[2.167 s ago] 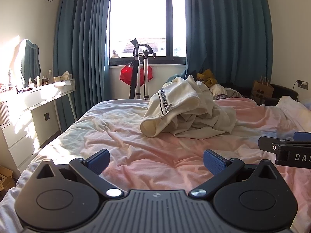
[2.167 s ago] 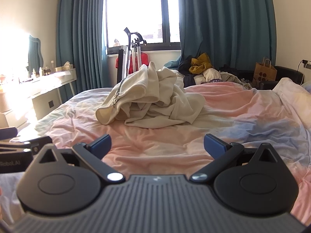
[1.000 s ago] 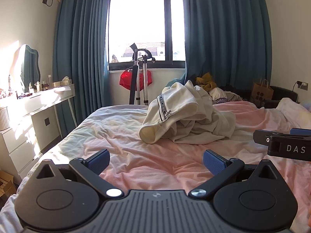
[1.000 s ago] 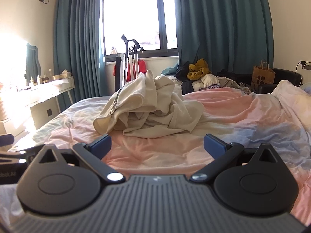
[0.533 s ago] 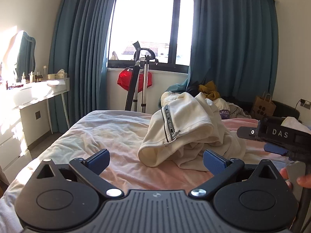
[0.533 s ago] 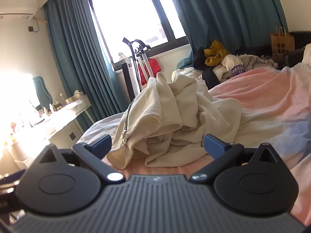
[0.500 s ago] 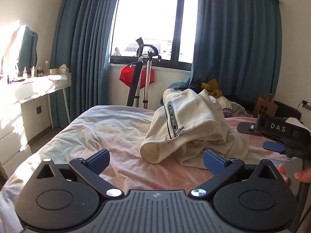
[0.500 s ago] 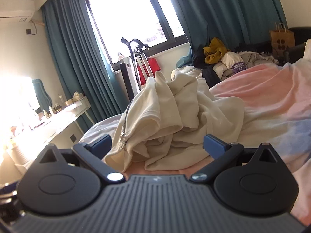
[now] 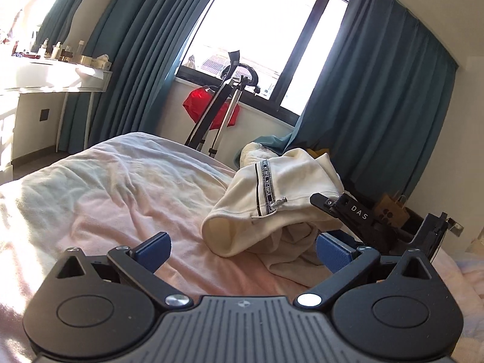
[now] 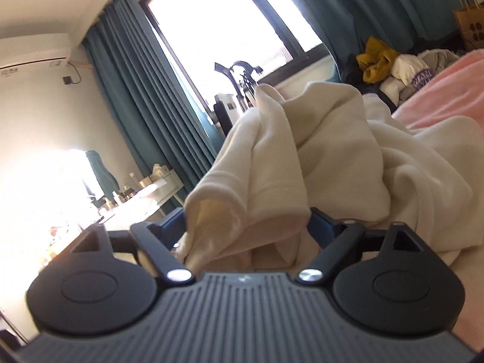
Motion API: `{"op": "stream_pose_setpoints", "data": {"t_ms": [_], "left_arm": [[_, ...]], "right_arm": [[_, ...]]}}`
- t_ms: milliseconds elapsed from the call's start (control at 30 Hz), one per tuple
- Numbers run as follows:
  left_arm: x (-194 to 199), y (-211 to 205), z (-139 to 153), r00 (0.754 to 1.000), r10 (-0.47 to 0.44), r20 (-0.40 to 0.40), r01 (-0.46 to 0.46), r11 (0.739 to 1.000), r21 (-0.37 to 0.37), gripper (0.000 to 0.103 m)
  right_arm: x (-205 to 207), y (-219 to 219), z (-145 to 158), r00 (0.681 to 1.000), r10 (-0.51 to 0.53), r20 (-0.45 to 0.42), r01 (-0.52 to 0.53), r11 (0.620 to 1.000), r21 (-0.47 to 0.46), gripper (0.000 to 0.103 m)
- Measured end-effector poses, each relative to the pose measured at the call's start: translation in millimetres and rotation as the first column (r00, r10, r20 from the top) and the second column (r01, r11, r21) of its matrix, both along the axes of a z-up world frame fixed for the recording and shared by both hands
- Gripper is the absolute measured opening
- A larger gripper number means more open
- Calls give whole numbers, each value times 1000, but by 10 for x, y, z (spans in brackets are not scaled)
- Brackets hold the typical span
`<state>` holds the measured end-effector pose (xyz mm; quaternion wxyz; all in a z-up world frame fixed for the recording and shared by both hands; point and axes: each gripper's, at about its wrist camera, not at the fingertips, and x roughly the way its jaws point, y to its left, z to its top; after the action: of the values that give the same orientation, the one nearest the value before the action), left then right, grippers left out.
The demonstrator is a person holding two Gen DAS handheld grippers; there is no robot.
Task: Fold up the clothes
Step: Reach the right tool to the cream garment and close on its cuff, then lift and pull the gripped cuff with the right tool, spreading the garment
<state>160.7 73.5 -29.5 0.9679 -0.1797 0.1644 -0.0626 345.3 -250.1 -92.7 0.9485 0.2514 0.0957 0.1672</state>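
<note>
Left wrist view: I see my left gripper (image 9: 242,251) spread wide and holding nothing, the cream garment (image 9: 272,208) heaped on the bed (image 9: 121,187) at 1 o'clock. My right gripper (image 10: 246,220) has wide jaws around the cloth's folded edge, not pinching.

Both claws moved in from well back on the bed. The right claw (image 10: 246,220) pushed its spread fingers around a fold of the cream garment (image 10: 332,151), while the left claw (image 9: 242,249) drew near its cuff.
</note>
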Motion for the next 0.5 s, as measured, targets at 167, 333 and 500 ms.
{"op": "stream_pose_setpoints", "data": {"t_ms": [167, 333, 500], "left_arm": [[18, -26, -44, 1000, -11, -27, 11, 1000, 3, 103], [-32, -4, -59, 1000, 14, -4, -14, 1000, -23, 103], [-68, 7, -60, 998, 49, 30, -49, 999, 0, 103]], "right_arm": [[150, 164, 65, 997, -76, -17, 76, 997, -15, 82], [547, 214, 89, 991, -1, -130, 8, 999, 52, 39], [235, 73, 456, 989, -67, -131, 66, 998, -8, 25]]}}
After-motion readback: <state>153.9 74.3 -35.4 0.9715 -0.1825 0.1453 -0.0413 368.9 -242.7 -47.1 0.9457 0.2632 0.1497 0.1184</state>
